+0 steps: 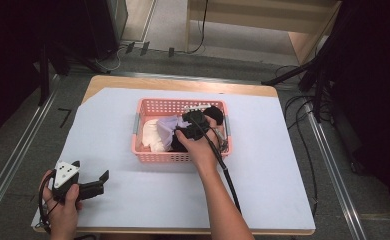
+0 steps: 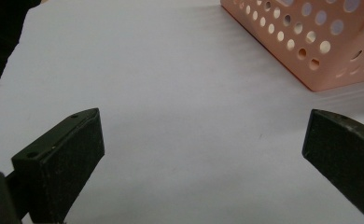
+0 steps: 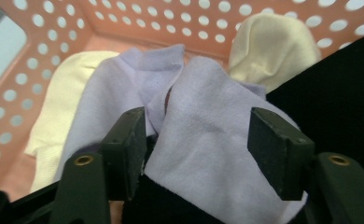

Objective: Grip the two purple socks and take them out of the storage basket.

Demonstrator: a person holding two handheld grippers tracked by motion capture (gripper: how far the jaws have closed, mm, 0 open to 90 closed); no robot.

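Right gripper [image 3: 196, 149] inside pink basket [image 1: 155, 106], jaws wide apart, lilac cloth [image 3: 203, 135] between them, unpinched. Cream cloth [image 3: 54, 107] beyond. Left gripper [image 2: 203, 154] open over table [image 2: 180, 93].

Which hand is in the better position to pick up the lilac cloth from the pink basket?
The right. The right gripper is inside the pink basket, jaws open around a fold of the lilac cloth. The left gripper rests open on the white sheet, away from the basket.
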